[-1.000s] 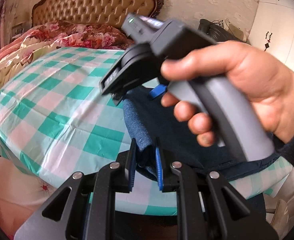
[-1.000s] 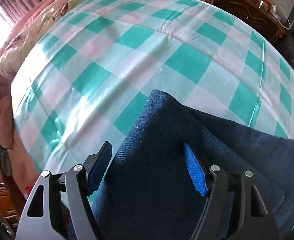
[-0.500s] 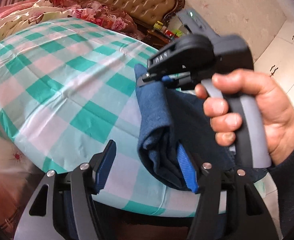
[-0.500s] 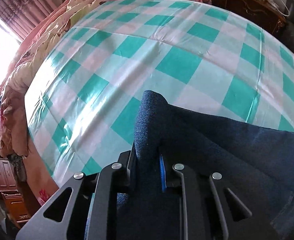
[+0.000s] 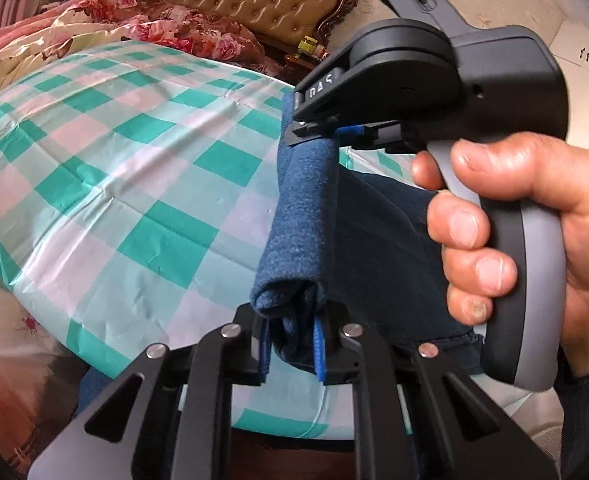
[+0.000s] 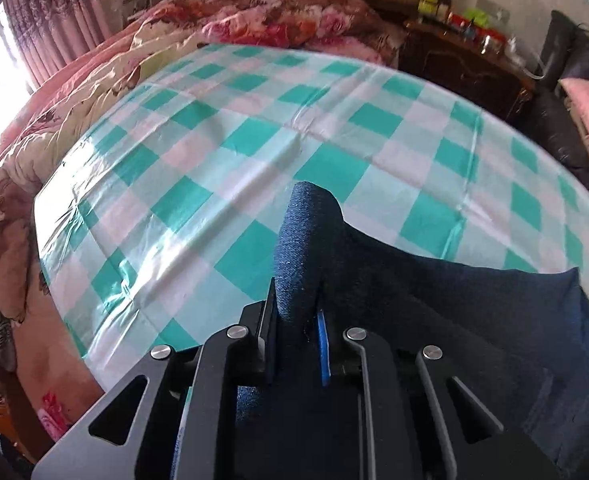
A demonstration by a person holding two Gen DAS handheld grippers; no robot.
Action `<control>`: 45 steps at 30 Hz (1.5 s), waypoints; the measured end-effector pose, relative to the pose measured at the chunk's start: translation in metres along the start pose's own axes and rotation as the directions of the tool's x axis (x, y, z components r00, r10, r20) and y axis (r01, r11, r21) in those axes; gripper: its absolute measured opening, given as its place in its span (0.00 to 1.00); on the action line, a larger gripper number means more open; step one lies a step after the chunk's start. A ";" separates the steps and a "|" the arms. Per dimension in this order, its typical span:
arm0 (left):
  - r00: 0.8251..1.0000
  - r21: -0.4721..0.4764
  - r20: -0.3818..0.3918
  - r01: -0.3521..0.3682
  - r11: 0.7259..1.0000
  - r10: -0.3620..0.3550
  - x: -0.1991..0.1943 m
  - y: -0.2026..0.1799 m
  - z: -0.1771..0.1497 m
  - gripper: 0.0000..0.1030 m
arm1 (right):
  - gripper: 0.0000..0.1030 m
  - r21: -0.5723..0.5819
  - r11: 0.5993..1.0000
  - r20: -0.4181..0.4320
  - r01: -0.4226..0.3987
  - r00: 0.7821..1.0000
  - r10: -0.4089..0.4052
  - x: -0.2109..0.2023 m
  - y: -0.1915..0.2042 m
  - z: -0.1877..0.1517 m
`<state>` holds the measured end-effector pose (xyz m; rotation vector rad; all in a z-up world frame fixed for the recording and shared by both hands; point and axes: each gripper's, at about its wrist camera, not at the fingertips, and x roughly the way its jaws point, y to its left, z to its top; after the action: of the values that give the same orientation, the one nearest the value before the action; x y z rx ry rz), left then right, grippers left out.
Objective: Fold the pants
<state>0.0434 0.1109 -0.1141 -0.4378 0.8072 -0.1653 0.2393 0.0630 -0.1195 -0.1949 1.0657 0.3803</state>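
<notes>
The left gripper [image 5: 292, 346] is closing on a bunched edge of the dark blue pants [image 5: 306, 216], while the right gripper [image 6: 294, 340] is clamped on the same edge further along. Pinched at two points, this edge is raised off the checked sheet [image 6: 222, 168] on the bed, probably so it can be carried over as one straight fold.

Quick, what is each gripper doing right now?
Left gripper: closing on the pants, fold pinched between its pads.
Right gripper: shut on the pants.

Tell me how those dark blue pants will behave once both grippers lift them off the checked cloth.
The pants look floppy: fabric sags between the left gripper and right gripper. The fuzzy weave probably grips the pads. The unheld part will likely trail.
</notes>
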 end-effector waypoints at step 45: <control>0.969 0.346 0.141 -0.242 0.907 0.204 -0.005 -0.090 0.010 0.10 | 0.70 0.030 0.991 -0.075 -0.129 0.989 0.131 -0.063 -0.052 0.021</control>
<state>0.0491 0.0345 -0.0655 -0.0034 0.7016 -0.0738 0.2496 0.0094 -0.0559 -0.1185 1.1619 0.4793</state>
